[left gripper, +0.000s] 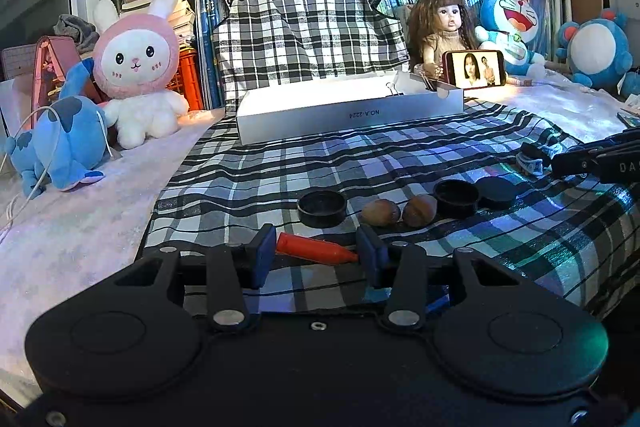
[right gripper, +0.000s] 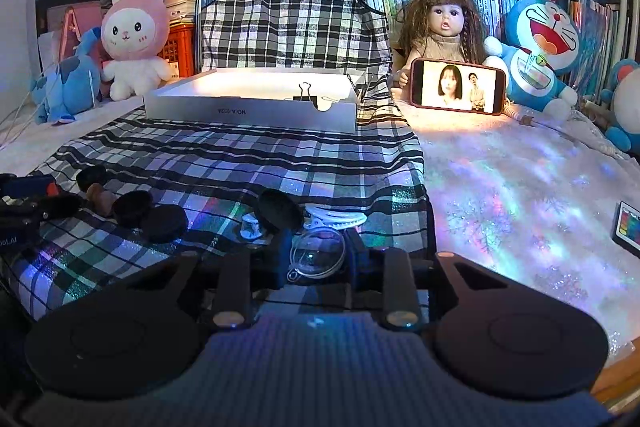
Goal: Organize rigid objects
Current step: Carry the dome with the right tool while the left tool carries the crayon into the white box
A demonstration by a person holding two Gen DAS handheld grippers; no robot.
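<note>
In the left wrist view my left gripper [left gripper: 316, 254] is shut on an orange crayon-shaped piece [left gripper: 312, 247], held end to end between the blue pads just above the checked cloth [left gripper: 280, 163]. Beyond it lie a black cap [left gripper: 322, 213], two brown nuts [left gripper: 381, 213], another black cap [left gripper: 456, 198] and a flat black lid [left gripper: 496, 191]. In the right wrist view my right gripper [right gripper: 319, 247] is shut on a clear round dome [right gripper: 318, 254]. A black lid [right gripper: 278, 211] and a white clip [right gripper: 340, 221] lie just ahead. The open white box [right gripper: 252, 111] holds a binder clip [right gripper: 305, 93].
Behind the box stand a checked cushion [left gripper: 304, 27], a pink rabbit plush [left gripper: 138, 67], a blue plush [left gripper: 60, 143], a doll [right gripper: 440, 23] with a lit phone [right gripper: 458, 91], and a blue cat plush [right gripper: 536, 59]. Books line the back. A small remote [right gripper: 628, 227] lies at the right.
</note>
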